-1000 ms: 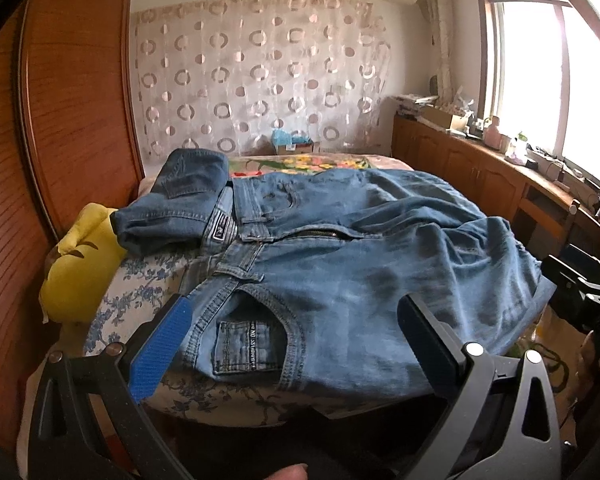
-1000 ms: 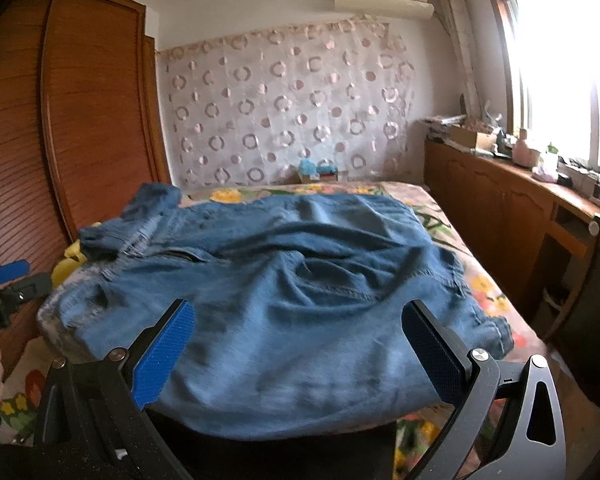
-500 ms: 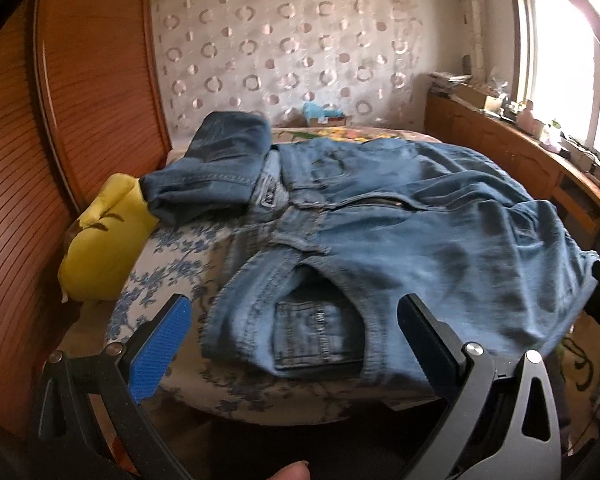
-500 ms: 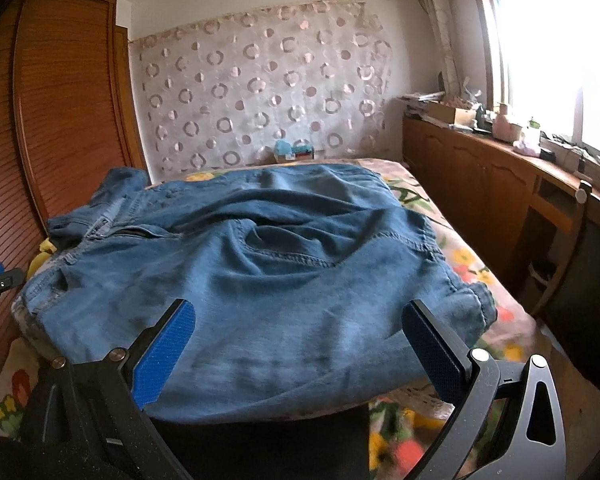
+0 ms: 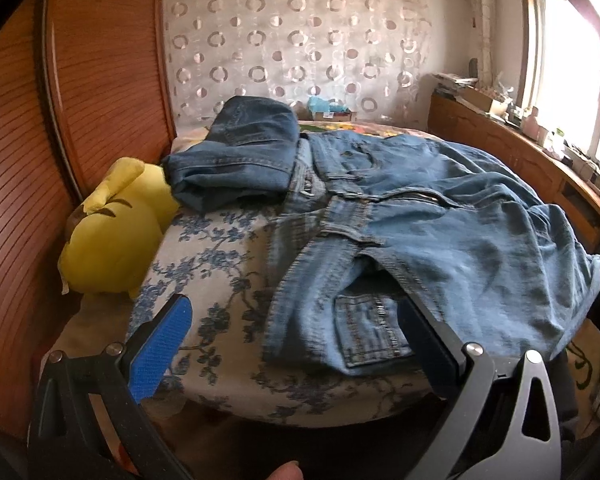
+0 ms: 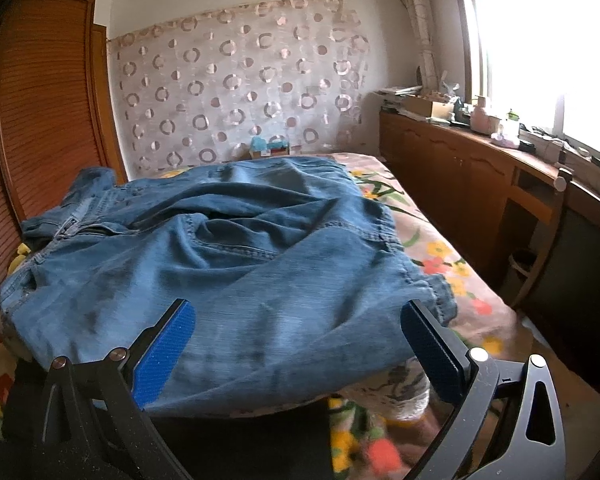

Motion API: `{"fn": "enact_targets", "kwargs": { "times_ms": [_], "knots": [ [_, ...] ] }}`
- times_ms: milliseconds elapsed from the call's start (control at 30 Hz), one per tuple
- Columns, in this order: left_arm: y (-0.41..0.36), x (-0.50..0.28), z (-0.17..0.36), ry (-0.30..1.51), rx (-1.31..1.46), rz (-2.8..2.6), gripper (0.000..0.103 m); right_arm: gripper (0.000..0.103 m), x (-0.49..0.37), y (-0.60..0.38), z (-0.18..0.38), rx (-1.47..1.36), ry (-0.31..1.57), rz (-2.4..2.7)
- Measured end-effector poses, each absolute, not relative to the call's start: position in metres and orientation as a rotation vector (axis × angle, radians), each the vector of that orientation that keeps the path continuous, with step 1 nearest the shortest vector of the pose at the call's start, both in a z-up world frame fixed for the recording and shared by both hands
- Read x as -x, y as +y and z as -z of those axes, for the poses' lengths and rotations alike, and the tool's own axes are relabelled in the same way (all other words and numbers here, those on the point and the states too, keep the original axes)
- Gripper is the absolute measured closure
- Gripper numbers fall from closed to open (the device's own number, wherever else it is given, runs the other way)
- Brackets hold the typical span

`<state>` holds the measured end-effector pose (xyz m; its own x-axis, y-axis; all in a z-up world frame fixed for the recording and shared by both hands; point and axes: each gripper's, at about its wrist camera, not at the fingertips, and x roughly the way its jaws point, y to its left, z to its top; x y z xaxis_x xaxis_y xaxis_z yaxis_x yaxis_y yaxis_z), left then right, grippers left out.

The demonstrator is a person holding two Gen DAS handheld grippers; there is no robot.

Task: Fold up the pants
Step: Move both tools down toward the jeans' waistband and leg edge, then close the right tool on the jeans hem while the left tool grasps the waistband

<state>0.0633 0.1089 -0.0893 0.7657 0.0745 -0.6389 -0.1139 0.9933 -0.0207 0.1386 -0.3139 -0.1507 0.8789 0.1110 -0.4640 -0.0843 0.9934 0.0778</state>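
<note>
Blue denim jeans (image 5: 440, 224) lie spread across the near end of the bed, waistband to the left, back pocket near the front edge. They fill the right wrist view (image 6: 228, 264) too. A folded pair of jeans (image 5: 240, 160) lies behind them at the left. My left gripper (image 5: 296, 344) is open and empty, just short of the waistband end. My right gripper (image 6: 296, 344) is open and empty, just short of the front edge of the leg part.
The bed (image 5: 220, 264) has a blue-flowered cover. A yellow plush toy (image 5: 116, 236) sits at its left edge against a wooden wardrobe (image 5: 100, 80). A wooden cabinet (image 6: 460, 184) with clutter runs along the window on the right. A patterned curtain hangs behind.
Both grippers have swung left and a little nearer to the bed; the jeans sit further right in the left view. The jeans have not moved. Both grippers stay open.
</note>
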Motion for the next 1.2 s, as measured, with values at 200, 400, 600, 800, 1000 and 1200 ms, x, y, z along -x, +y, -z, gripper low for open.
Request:
{"fn": "enact_targets", "kwargs": {
  "times_ms": [200, 400, 600, 800, 1000, 1200],
  "knots": [
    [0.129, -0.068, 0.101, 0.705, 0.083, -0.131, 0.005, 0.002, -0.14, -0.316, 0.151, -0.044, 0.493, -0.093],
    [0.136, -0.074, 0.121, 0.753, 0.105, -0.105, 0.02, 0.003, -0.147, -0.318, 0.152, -0.045, 0.498, -0.086],
    [0.139, -0.082, 0.14, 0.799, 0.118, -0.102, 0.021, 0.004, -0.149, -0.326, 0.156, -0.045, 0.516, -0.079],
    [0.132, -0.081, 0.14, 0.789, 0.114, -0.072, 0.034, 0.013, -0.158, -0.338, 0.158, -0.05, 0.545, -0.066],
    [0.125, -0.079, 0.142, 0.78, 0.084, -0.069, 0.04, 0.021, -0.167, -0.353, 0.163, -0.071, 0.579, -0.05],
    [0.122, -0.078, 0.142, 0.781, 0.091, -0.057, 0.041, 0.025, -0.179, -0.363, 0.17, -0.099, 0.617, -0.039]
  ]
}}
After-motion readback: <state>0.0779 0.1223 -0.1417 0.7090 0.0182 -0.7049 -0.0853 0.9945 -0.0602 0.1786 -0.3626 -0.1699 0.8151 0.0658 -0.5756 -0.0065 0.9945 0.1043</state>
